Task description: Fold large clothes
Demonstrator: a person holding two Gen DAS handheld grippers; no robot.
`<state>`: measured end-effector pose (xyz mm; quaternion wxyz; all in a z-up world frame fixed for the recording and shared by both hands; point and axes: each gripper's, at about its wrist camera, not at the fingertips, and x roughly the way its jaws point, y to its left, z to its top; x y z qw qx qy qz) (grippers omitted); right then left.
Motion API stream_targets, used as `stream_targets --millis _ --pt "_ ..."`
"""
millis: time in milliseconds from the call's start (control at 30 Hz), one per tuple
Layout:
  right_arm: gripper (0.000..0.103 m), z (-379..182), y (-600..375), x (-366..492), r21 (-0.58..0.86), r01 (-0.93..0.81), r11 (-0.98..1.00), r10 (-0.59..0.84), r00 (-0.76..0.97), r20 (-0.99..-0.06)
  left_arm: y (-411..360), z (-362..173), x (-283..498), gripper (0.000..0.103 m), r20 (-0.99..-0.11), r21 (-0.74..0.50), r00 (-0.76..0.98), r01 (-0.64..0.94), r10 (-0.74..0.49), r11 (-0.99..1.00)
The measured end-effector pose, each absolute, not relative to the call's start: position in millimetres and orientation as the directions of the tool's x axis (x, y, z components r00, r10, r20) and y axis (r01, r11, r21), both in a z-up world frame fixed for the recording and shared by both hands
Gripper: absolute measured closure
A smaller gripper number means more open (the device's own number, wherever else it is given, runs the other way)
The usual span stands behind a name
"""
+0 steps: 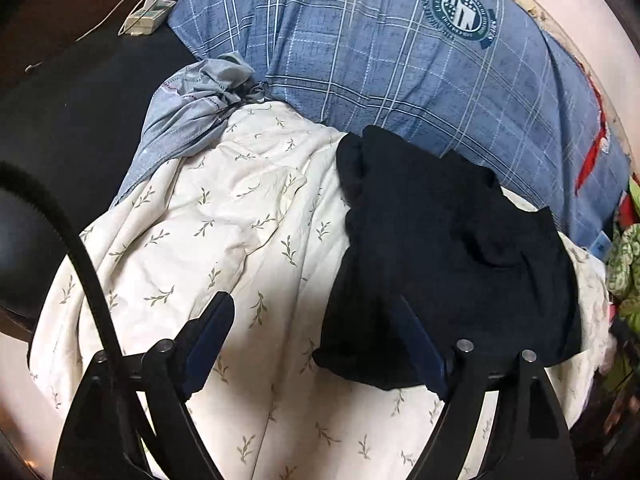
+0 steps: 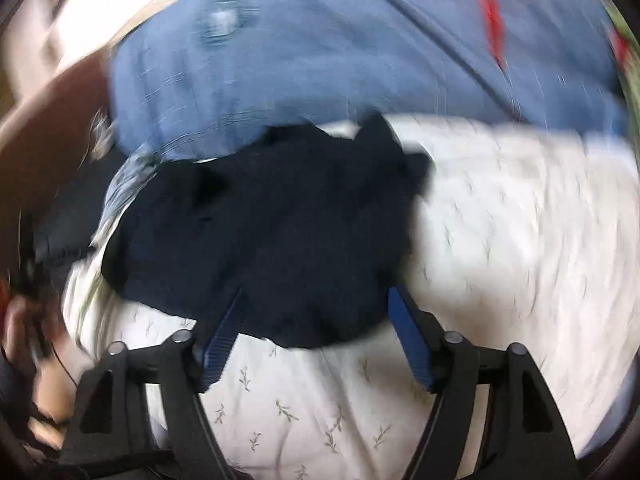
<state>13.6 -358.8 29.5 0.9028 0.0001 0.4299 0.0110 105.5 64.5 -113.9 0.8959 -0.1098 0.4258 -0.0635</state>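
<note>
The left gripper (image 1: 316,312) has its jaws spread wide, with nothing pinched between them. Its left finger stands over the cream quilt (image 1: 208,220) printed with small leaf sprigs; the right finger's blue pad lies against the near edge of the dark garment (image 1: 448,248), though real contact cannot be told. The garment lies bunched and folded on the quilt, ahead of these jaws and to their right. Beyond it is a blue plaid pillow (image 1: 360,48) with a round crest, and a crumpled grey-blue cloth (image 1: 192,104) sits ahead to the left. A white power strip (image 1: 148,16) rests far ahead on the left, on a dark surface.

The right gripper (image 2: 316,304) also holds its jaws wide apart, gripping nothing. This view is blurred. The dark garment (image 2: 272,232) lies straight ahead of the jaws, its near edge falling between the two blue-padded fingers, on the quilt (image 2: 500,240). The blue pillow (image 2: 320,60) lies beyond.
</note>
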Motion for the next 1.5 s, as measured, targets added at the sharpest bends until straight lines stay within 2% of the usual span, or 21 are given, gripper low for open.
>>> stream_targets --millis 33,100,333,500,667,800,833,900,933,967,1033,1133,1200,1233,1267,1300,1333,1367,1400,1467,1500 --pt "0.024 43 -354 13 -0.063 -0.037 0.997 -0.023 0.658 -0.752 63 -113 105 0.019 -0.746 -0.253 0.631 0.026 -0.212 0.967" --pt "0.022 53 -350 14 -0.084 -0.078 0.993 -0.012 0.657 -0.754 59 -112 103 0.019 -0.742 -0.244 0.635 0.045 -0.216 0.969" --pt "0.022 45 -312 66 0.08 -0.399 0.914 0.308 0.55 -0.777 22 -114 108 0.019 -0.764 -0.136 0.624 0.092 -0.163 0.987" --pt "0.022 14 -263 149 0.0 -0.482 0.876 0.269 0.488 -0.831 -24 -88 115 0.019 -0.711 -0.084 0.678 0.177 -0.184 0.981" --pt "0.022 -15 -223 194 0.064 -0.612 0.788 0.363 0.379 -0.851 -82 -91 132 0.019 -0.73 0.047 0.665 0.279 -0.157 0.959" --pt "0.023 -31 -211 223 0.119 -0.682 0.721 0.399 0.269 -0.876 -89 -101 138 0.019 -0.742 0.006 0.65 0.256 -0.167 0.967" --pt "0.03 -35 -208 231 0.143 -0.7 0.7 0.414 0.234 -0.879 -88 -102 139 0.019 -0.743 -0.008 0.648 0.242 -0.167 0.97" --pt "0.051 -44 -200 242 0.154 -0.725 0.671 0.412 0.191 -0.891 -83 -104 140 0.019 -0.743 -0.026 0.647 0.228 -0.171 0.973" --pt "0.068 -49 -196 247 0.143 -0.737 0.661 0.398 0.183 -0.899 -80 -105 141 0.019 -0.741 -0.028 0.65 0.221 -0.168 0.975" --pt "0.072 -52 -195 249 0.146 -0.742 0.654 0.397 0.173 -0.901 -79 -105 142 0.019 -0.739 -0.024 0.654 0.213 -0.161 0.977" --pt "0.072 -63 -189 255 0.166 -0.762 0.626 0.395 0.126 -0.91 -76 -106 145 0.019 -0.739 -0.02 0.656 0.202 -0.15 0.979" --pt "0.064 -73 -183 266 0.18 -0.758 0.627 0.381 0.097 -0.92 -71 -108 142 0.019 -0.748 -0.015 0.647 0.21 -0.15 0.978" --pt "0.053 -66 -183 266 0.154 -0.769 0.621 0.383 0.126 -0.915 -67 -109 137 0.019 -0.746 -0.018 0.647 0.214 -0.155 0.977" --pt "0.037 -64 -184 266 0.135 -0.771 0.622 0.376 0.143 -0.915 -66 -110 136 0.019 -0.75 -0.015 0.645 0.211 -0.15 0.977" --pt "0.032 -61 -184 267 0.114 -0.777 0.619 0.371 0.161 -0.914 -65 -112 138 0.019 -0.753 -0.015 0.641 0.211 -0.15 0.977" --pt "0.032 -62 -182 269 0.121 -0.781 0.613 0.372 0.15 -0.916 -65 -114 139 0.019 -0.757 -0.018 0.636 0.21 -0.15 0.978" --pt "0.04 -65 -180 272 0.138 -0.783 0.607 0.372 0.126 -0.92 -64 -114 141 0.019 -0.759 -0.019 0.634 0.205 -0.148 0.978" --pt "0.072 -70 -176 273 0.157 -0.788 0.595 0.368 0.094 -0.925 -63 -115 140 0.019 -0.762 -0.021 0.631 0.199 -0.145 0.98" --pt "0.083 -80 -171 275 0.14 -0.794 0.591 0.324 0.075 -0.943 -61 -116 140 0.019 -0.765 -0.03 0.627 0.195 -0.148 0.98" --pt "0.094 -87 -168 276 0.137 -0.808 0.573 0.296 0.048 -0.954 -56 -114 139 0.019 -0.764 -0.043 0.626 0.194 -0.157 0.98" --pt "0.094 -85 -170 278 0.135 -0.802 0.582 0.297 0.055 -0.953 -54 -114 138 0.019 -0.762 -0.04 0.629 0.194 -0.155 0.98"
